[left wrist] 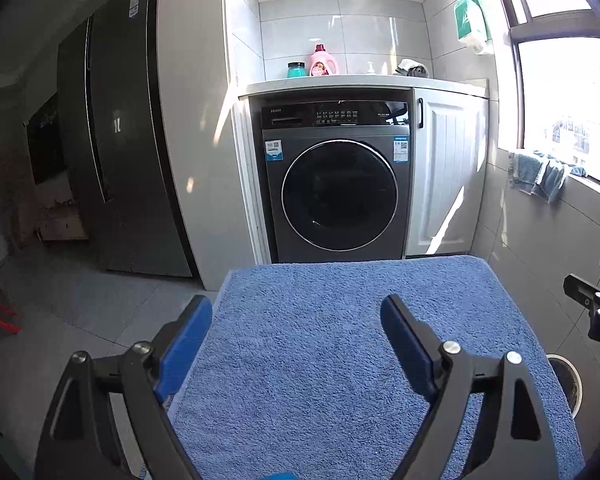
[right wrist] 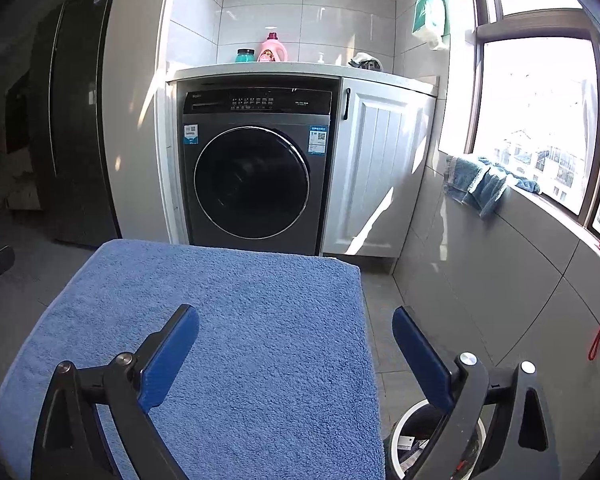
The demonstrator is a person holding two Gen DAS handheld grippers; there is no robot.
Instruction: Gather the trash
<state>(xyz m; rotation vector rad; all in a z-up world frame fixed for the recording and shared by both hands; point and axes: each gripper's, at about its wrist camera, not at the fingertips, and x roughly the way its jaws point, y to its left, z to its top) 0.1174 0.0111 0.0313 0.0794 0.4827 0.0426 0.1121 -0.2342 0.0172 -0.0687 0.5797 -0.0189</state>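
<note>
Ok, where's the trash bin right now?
The trash bin sits on the floor at the blue towel's right edge, low in the right wrist view behind the right gripper; the left wrist view shows only its rim.

Grey tiled walls (left wrist: 300,36), washing machine (left wrist: 336,184) under white counter (left wrist: 364,82), sunlit window (right wrist: 536,120) right.

A home laundry corner is shown. A dark front-loading washing machine (left wrist: 336,184) is built in under a white countertop (left wrist: 364,80), beside a white panelled cabinet door (left wrist: 448,176). A pink detergent bottle (left wrist: 323,61) and a teal jar (left wrist: 296,69) are kept on the countertop, against a wall of pale grey tiles (left wrist: 340,32). A tall dark refrigerator (left wrist: 120,132) is seen at the left. Blue cloths (right wrist: 480,188) are draped over the sill of a sunlit window (right wrist: 536,120), through which neighbouring buildings are seen.
</note>
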